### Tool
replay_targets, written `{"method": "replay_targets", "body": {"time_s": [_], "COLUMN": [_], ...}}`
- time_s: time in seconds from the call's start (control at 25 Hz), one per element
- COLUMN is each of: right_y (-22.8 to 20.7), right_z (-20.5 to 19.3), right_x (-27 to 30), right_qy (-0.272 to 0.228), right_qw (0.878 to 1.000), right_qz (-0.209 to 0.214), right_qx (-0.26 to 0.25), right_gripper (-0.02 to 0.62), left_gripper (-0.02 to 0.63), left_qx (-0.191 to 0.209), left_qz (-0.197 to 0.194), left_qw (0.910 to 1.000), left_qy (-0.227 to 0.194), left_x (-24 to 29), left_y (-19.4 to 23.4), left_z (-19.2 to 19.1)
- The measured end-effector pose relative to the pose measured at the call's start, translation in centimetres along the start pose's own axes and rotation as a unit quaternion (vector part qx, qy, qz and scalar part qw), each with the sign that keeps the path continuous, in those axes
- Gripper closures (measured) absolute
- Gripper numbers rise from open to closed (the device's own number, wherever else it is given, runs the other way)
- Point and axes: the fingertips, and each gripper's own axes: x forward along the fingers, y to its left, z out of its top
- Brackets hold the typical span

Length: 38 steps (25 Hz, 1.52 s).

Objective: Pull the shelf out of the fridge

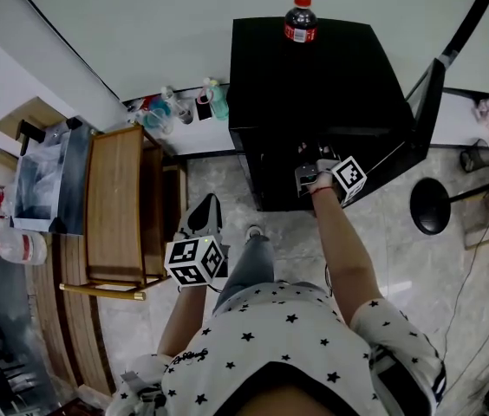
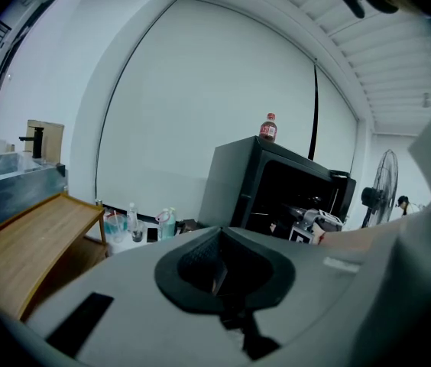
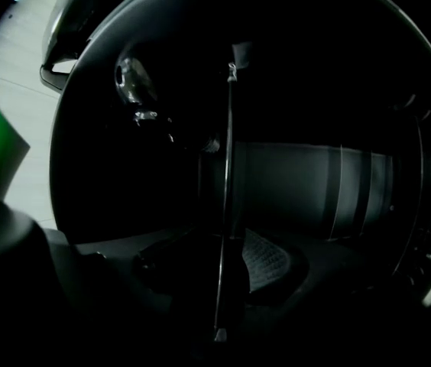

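A black mini fridge [image 1: 314, 85] stands by the wall with its door [image 1: 420, 115] swung open to the right and a cola bottle [image 1: 300, 17] on top. My right gripper [image 1: 307, 178] reaches into the dark opening. In the right gripper view the shelf [image 3: 225, 205] shows as a thin bright edge running between the jaws of my right gripper [image 3: 219, 266]. They stand open, and the textured pad [image 3: 269, 262] is clear of it. My left gripper [image 1: 203, 215] hangs by the person's knee, shut on nothing. It points at the fridge [image 2: 238, 182] from a distance.
A wooden rack [image 1: 114, 206] stands left of the fridge, with a clear box [image 1: 45, 180] beyond it. Several bottles [image 1: 175, 107] line the wall base. A floor fan [image 1: 431, 204] and cables lie right of the door. The person's leg [image 1: 249, 263] is in front of the fridge.
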Motion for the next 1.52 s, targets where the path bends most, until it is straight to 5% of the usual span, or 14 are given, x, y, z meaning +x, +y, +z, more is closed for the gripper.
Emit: {"method": "replay_targets", "body": {"time_s": [0.32,0.52,1.52], "right_y": [-0.7,-0.8,-0.5], "right_z": [0.6,0.7,-0.2], "right_x": [1.8,2.2,-2.4], "right_qy": [-0.026,-0.031,-0.034], "right_qw": [0.999,0.999,0.998], "right_qz": [0.001,-0.010,-0.027], "right_qx": [0.027,0.025,0.044], "right_gripper": [0.488,0.583,0.584], "left_gripper": [0.594,0.594,0.594], "left_qx": [0.000,0.002,-0.012], "left_qz": [0.002,0.002,-0.001], "left_qw": [1.0000,1.0000,0.9999], "left_qy": [0.006,0.007,0.000], "left_x": [0.5,0.3,-2.8], "left_y": [0.5,0.6,-1.2], "left_z": [-0.1,-0.1,-1.3]}}
